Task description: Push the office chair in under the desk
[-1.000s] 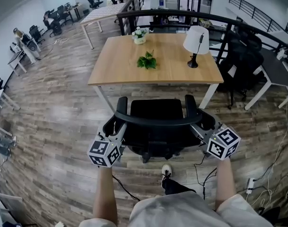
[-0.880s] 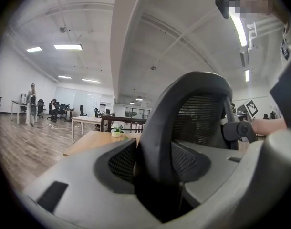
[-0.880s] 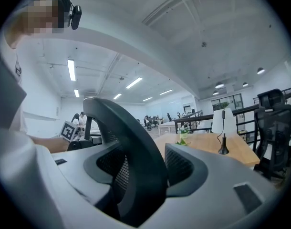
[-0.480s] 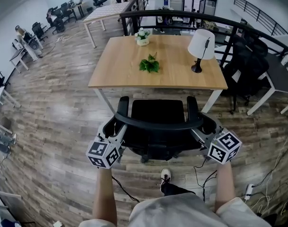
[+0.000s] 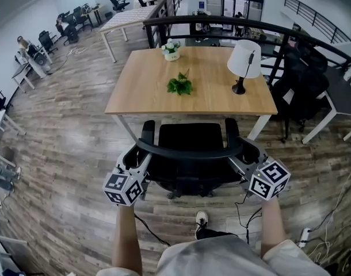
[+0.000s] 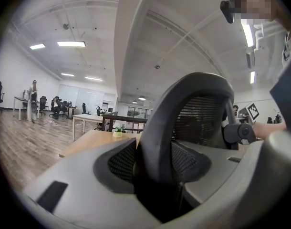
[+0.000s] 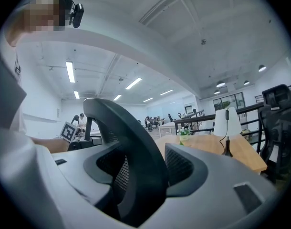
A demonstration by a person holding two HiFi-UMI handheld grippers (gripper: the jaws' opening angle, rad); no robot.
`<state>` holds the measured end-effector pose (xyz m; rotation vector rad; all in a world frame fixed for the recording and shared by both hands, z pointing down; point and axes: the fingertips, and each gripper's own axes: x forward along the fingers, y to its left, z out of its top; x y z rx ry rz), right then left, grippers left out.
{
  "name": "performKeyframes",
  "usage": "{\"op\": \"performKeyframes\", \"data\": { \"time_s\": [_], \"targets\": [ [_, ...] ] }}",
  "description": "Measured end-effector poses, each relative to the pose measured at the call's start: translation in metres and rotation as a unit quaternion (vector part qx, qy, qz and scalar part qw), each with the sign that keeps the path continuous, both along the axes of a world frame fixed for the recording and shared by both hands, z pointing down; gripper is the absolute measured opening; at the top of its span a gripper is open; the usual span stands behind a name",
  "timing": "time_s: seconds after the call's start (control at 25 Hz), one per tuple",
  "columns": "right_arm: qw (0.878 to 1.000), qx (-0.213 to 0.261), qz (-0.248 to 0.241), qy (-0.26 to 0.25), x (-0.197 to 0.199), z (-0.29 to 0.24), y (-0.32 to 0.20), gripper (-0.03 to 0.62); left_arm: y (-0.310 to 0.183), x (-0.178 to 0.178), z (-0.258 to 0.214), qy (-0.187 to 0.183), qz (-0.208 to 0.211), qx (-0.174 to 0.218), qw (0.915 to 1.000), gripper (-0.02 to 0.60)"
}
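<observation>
Left claw [image 5: 141, 157] is pinching the left rim of the black mesh-backed office chair [image 5: 190, 148], right claw [image 5: 239, 155] pinching the right rim. The seat front sits just at the near edge of the light wooden desk with white legs [image 5: 147, 91]. I reckon pushing evenly on both sides should roll it straight in between the legs, and there's no brand or lettering I can read, only the square markers on my claws.

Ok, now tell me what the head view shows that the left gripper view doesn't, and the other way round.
Only the head view: the lamp, the leafy sprig on the desk, the chair seat and armrests, and the person's shoe. Only the left gripper view: the left hand-held gripper with its jaws closed on the chair's back frame, plus the ceiling lights. Both: the desk, the small flower pot and the chair's back.
</observation>
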<state>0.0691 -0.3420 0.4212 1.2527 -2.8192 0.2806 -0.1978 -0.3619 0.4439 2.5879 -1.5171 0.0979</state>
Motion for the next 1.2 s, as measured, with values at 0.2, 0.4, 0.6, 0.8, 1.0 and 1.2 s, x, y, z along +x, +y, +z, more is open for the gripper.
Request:
{"op": "performKeyframes", "data": {
  "time_s": [0.2, 0.4, 0.6, 0.8, 1.0, 1.2],
  "targets": [
    [1.0, 0.002, -0.003, -0.002, 0.003, 0.0, -0.015, 0.273, -0.016, 0.004, 0.001, 0.002, 0.004, -0.001, 1.0, 0.256],
    [1.0, 0.01, -0.003, -0.004, 0.004, -0.002, -0.025, 0.273, -0.025, 0.004, -0.003, 0.0, 0.005, 0.004, 1.0, 0.256],
    [0.999, 0.036, -0.001, -0.001, 0.004, -0.004, -0.037, 0.275, -0.034, 0.004, -0.002, 0.003, -0.002, 0.007, 1.0, 0.256],
    [0.999, 0.037, -0.009, -0.026, 0.009, -0.002, -0.054, 0.276, -0.052, 0.01, -0.003, 0.0, 0.001, 0.01, 1.0, 0.256],
    [0.999, 0.038, -0.005, -0.027, 0.015, -0.001, -0.072, 0.276, -0.067, 0.015, -0.004, 0.004, -0.002, 0.009, 0.9999, 0.256],
    [0.999, 0.033, -0.004, -0.024, 0.025, 0.0, -0.093, 0.276, -0.087, 0.025, -0.002, 0.004, -0.001, 0.012, 0.9999, 0.256]
  ]
}}
